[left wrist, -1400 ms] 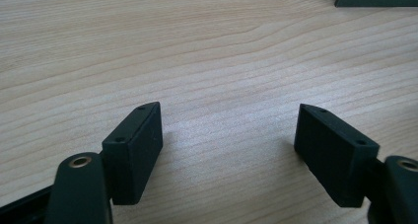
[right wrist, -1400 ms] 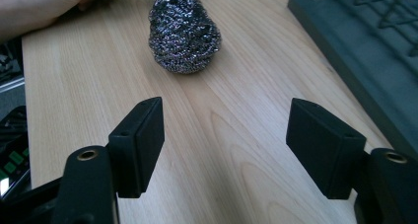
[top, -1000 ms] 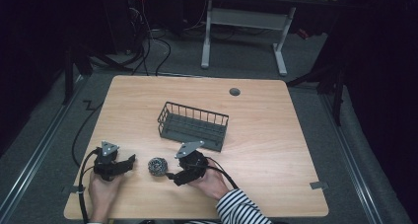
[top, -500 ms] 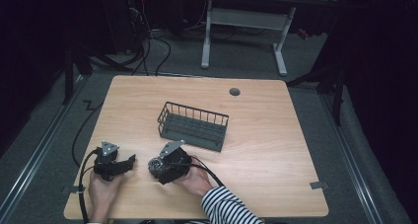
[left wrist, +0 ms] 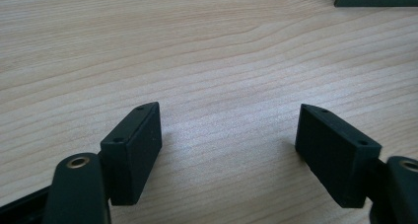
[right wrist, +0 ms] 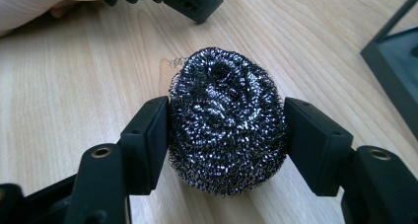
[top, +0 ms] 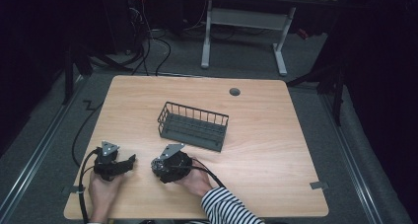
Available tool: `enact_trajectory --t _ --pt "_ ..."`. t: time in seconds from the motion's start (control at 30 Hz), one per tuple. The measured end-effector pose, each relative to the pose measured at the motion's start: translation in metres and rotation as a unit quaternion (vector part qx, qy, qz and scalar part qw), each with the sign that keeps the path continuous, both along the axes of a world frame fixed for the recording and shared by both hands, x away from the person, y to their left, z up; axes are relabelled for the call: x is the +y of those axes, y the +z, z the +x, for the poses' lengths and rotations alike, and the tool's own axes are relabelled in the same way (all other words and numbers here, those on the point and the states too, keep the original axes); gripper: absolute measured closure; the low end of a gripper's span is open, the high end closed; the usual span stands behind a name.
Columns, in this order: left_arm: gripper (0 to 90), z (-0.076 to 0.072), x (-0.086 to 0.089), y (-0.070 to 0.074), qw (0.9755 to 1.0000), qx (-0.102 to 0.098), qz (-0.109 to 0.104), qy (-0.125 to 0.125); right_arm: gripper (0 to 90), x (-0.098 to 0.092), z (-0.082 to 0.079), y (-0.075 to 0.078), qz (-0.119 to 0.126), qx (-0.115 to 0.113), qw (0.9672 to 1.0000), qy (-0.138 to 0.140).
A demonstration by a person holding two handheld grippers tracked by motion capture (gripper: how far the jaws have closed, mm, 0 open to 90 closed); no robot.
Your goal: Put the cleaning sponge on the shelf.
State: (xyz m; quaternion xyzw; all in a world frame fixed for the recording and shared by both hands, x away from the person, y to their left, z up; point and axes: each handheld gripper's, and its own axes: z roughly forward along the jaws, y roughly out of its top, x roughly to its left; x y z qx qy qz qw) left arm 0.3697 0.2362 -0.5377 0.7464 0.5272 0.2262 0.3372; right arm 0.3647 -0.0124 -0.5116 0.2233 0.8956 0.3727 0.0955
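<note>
My right gripper (right wrist: 226, 145) has its jaws touching both sides of the scourer (right wrist: 226, 120); I'd squeeze gently before lifting. The left gripper (left wrist: 226, 150) rests released at 9 o'clock on the bench (left wrist: 197, 46).

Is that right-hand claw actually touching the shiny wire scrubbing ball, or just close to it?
Touching. In the right gripper view, both black jaws of the right gripper press against opposite sides of the steel wool scourer, with no gap visible.

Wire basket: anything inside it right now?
Nothing visible in the wire basket: the high view shows only its bare slatted floor. The steel wool scourer is outside it, on the table, between the right gripper jaws. Near-wall inner base is partly screened by wires.
</note>
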Motion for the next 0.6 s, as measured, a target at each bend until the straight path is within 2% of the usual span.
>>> enact_trajectory --t 0.13,0.17,0.4,0.5,0.57,0.6 --pt "26.2 0.0 0.0 0.0 1.0 0.0 0.0 0.0 37.7 -0.007 -0.003 0.006 0.012 -0.004 0.9999 -0.001" --pt "26.2 0.0 0.0 0.0 1.0 0.0 0.0 0.0 37.6 -0.015 -0.006 0.012 0.022 -0.007 0.9997 -0.004" --pt "26.2 0.0 0.0 0.0 1.0 0.0 0.0 -0.001 37.7 -0.034 -0.012 0.029 0.043 -0.003 0.999 -0.015" --pt "26.2 0.0 0.0 0.0 1.0 0.0 0.0 -0.001 37.9 -0.051 -0.015 0.043 0.055 -0.008 0.9982 -0.025" --pt "26.2 0.0 0.0 0.0 1.0 0.0 0.0 -0.001 38.0 -0.056 -0.016 0.047 0.063 -0.006 0.9975 -0.029" --pt "26.2 0.0 0.0 0.0 1.0 0.0 0.0 -0.001 38.0 -0.066 -0.015 0.054 0.068 -0.009 0.997 -0.035"
